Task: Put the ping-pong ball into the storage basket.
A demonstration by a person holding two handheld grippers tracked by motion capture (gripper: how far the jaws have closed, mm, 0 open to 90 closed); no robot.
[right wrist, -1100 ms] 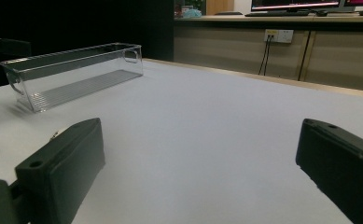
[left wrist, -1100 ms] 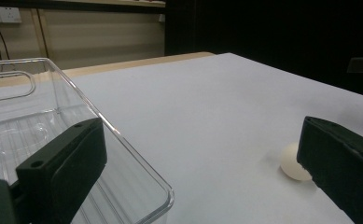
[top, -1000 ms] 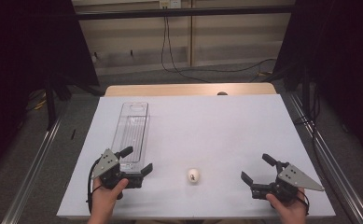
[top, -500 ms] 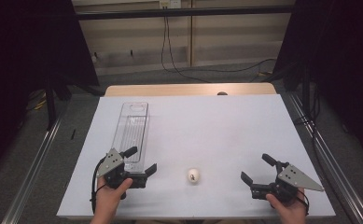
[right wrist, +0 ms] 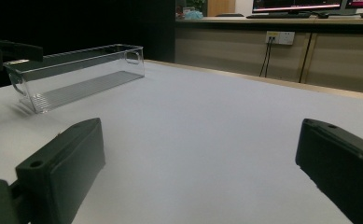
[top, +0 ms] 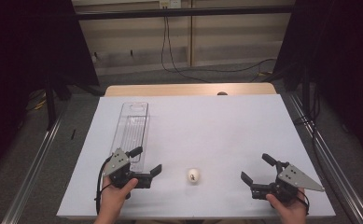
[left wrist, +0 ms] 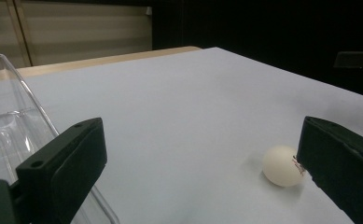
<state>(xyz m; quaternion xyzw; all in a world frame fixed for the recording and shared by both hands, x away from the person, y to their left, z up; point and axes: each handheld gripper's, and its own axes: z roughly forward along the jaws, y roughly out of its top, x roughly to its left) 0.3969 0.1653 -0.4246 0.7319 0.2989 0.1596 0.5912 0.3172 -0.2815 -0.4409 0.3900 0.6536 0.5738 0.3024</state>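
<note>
Where the white worktop [top: 216, 126] fills the centre of the high view, a clear plastic bin [top: 131, 130] lies at left of centre, with nothing visible inside. Just below its near end, the left gripper [top: 145, 161] has its jaws spread. A white ball [top: 193, 175] rests at lower centre, near those jaws but untouched. At lower right, the right gripper [top: 257, 167] also has its jaws spread and holds nothing.

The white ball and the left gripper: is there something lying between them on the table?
No. In the high view, only bare white table separates the left gripper from the white ball.
</note>
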